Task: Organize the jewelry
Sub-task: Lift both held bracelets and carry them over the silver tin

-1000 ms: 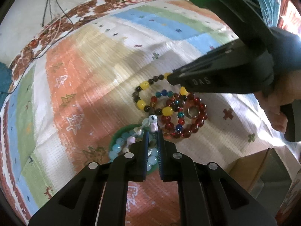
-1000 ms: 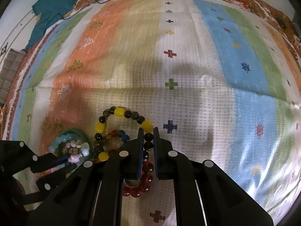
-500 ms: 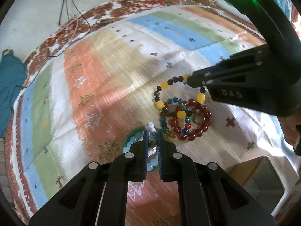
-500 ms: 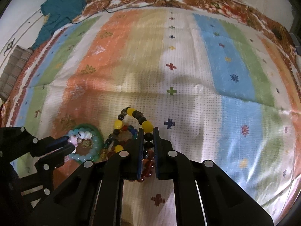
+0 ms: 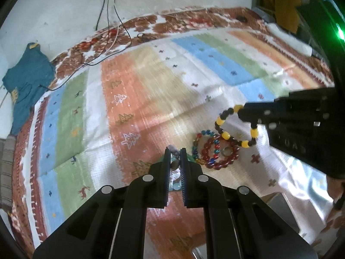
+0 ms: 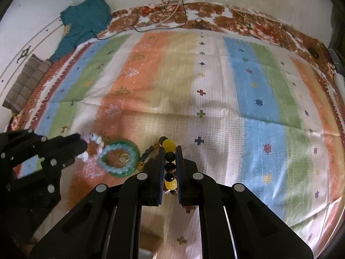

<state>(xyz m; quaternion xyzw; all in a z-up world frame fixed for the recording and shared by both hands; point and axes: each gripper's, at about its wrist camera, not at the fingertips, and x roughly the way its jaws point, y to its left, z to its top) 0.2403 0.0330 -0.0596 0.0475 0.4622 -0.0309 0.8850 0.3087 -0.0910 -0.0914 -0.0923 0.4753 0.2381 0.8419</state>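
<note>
My right gripper (image 6: pixel 170 151) is shut on a black-and-yellow bead bracelet (image 6: pixel 169 161) and holds it above the striped rug; in the left wrist view the bracelet (image 5: pixel 224 135) hangs from that gripper (image 5: pixel 245 112). My left gripper (image 5: pixel 175 153) is shut on a pale pink-and-white bead bracelet (image 5: pixel 173 150), also seen in the right wrist view (image 6: pixel 94 142). On the rug lie a dark red bead bracelet (image 5: pixel 222 164), a multicoloured bead bracelet (image 5: pixel 197 142) and a light blue bead bracelet inside a green bangle (image 6: pixel 117 159).
The striped rug (image 6: pixel 248 99) covers the floor. A teal garment (image 6: pixel 86 23) and cables (image 6: pixel 176 15) lie at its far edge. A cardboard box (image 5: pixel 278 207) stands at the near right in the left wrist view.
Both grippers have risen, each lifting its bracelet off the pile. The black-and-yellow bracelet now hangs free; the pink-and-white one has left the blue bracelet and green bangle.
</note>
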